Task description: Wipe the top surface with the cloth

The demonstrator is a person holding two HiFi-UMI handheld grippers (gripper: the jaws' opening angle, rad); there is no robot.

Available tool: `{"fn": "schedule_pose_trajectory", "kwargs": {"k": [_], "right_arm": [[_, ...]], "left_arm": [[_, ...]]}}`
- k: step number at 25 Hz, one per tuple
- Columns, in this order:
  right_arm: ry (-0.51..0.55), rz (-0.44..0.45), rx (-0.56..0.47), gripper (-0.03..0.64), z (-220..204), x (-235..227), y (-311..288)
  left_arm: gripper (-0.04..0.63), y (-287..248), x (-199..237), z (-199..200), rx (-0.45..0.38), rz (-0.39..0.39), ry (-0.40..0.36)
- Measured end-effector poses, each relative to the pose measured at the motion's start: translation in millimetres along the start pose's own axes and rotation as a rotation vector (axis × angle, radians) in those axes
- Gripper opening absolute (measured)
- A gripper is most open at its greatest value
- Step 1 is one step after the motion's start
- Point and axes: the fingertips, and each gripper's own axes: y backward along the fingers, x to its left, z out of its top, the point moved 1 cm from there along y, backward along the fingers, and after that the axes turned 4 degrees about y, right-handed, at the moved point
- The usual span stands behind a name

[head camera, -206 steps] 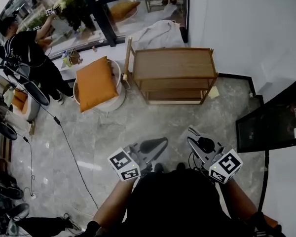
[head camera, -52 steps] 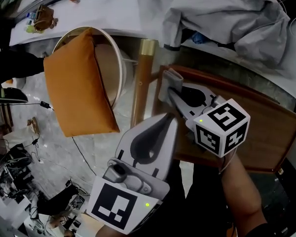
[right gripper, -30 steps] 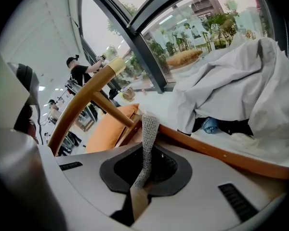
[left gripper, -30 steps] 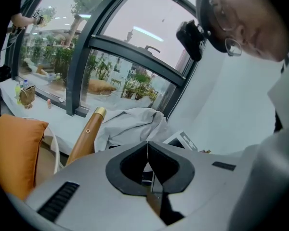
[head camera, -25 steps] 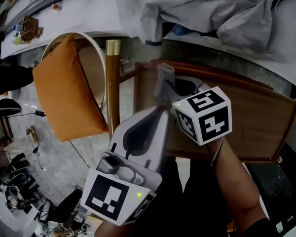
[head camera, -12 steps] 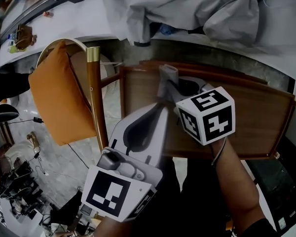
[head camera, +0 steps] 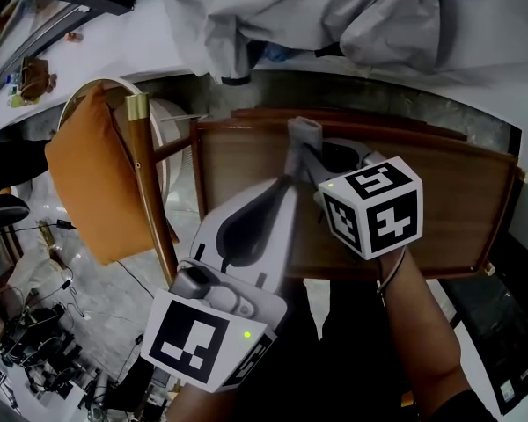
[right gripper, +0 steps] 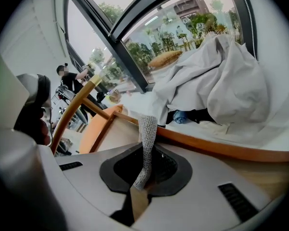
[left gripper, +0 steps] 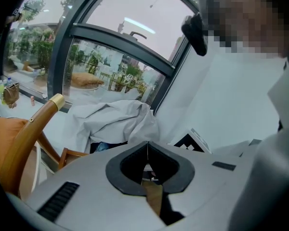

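The brown wooden shelf top (head camera: 440, 192) fills the middle of the head view. My right gripper (head camera: 304, 153) is over its rear left part, shut on a grey knitted cloth (head camera: 300, 135) whose free end points toward the back rail. In the right gripper view the cloth (right gripper: 147, 129) rises as a strip out of the right gripper (right gripper: 150, 144), above the top's raised wooden edge (right gripper: 216, 146). My left gripper (head camera: 288, 185) hangs beside the right one over the front of the shelf top. The left gripper (left gripper: 147, 143) is shut with nothing in it.
An orange cushion (head camera: 88, 183) lies on a round white seat left of the shelf. A wooden post with a brass cap (head camera: 150, 192) stands between them. A pale grey sheet (head camera: 317, 16) is heaped on the sill behind. A person (right gripper: 70, 81) stands far off.
Since eight seconds ago I have come up to the shelf, and the right gripper holds the cloth. In the last second the cloth has moved rightward along the top, away from the left edge.
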Motion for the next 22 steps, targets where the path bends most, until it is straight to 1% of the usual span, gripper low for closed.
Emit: {"fn": "schedule_pose_trajectory", "kwargs": {"k": [8,18,22], "right_arm": [[-0.042,-0.037,-0.004,0.037,-17.8,-28.6,26.9],[-0.041,-0.076,-0.015,0.037,-28.7,-53.8,50.4],[-0.041,-0.092,-0.015,0.037,-32.1,-61.8,57.6]], "left_arm": [[0.012,-17.5,-23.0,-11.6,0.032,-0.028,-0.022],[0.012,-35.7,-51.8,-28.4,0.062,-0.063,-0.038],[0.012,-42.3,-59.4,-38.9,0.096,-0.07,-0.044]]}}
